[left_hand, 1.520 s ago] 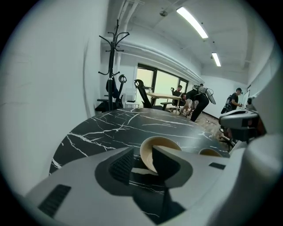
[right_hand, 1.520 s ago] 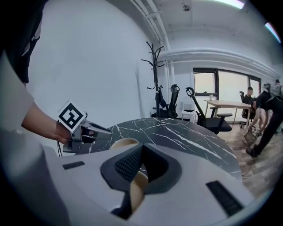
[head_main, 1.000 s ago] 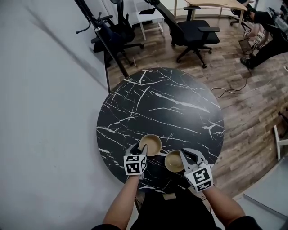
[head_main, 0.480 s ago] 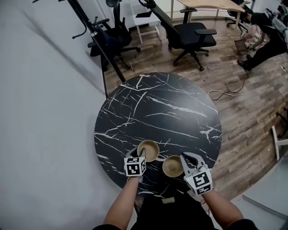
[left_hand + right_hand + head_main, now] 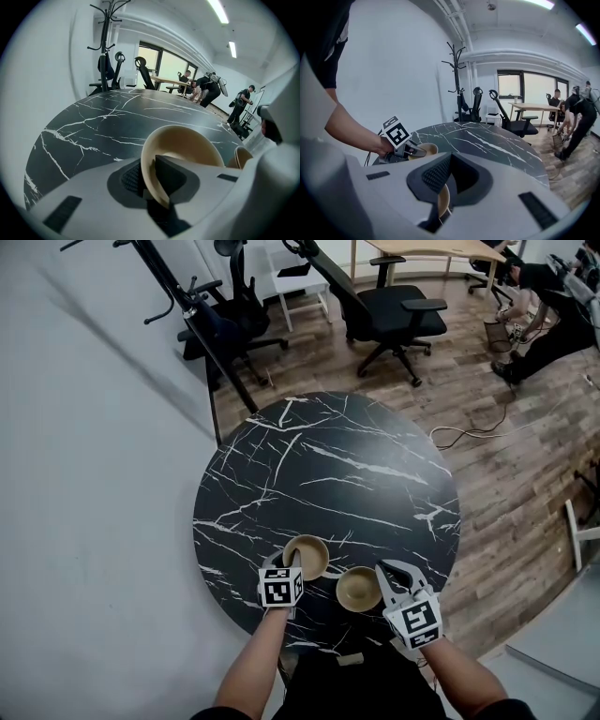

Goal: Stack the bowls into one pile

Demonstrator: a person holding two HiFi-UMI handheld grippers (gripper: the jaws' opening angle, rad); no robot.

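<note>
The left gripper (image 5: 149, 180) is closing around the rim of the left bowl (image 5: 309, 554), which sits just left of the right bowl (image 5: 356, 589). The right gripper (image 5: 443, 187) clamps that one.

The right gripper (image 5: 449, 174) has its dark jaws pressed together on the rim of a tan bowl (image 5: 442, 202), seen edge-on between them. Beyond, on the black marble table (image 5: 487, 140), a hand (image 5: 377, 146) holds the left gripper (image 5: 419, 151), its jaws closing over the rim of a second bowl (image 5: 427, 148). A coat stand (image 5: 458, 79) rises behind the table.
</note>
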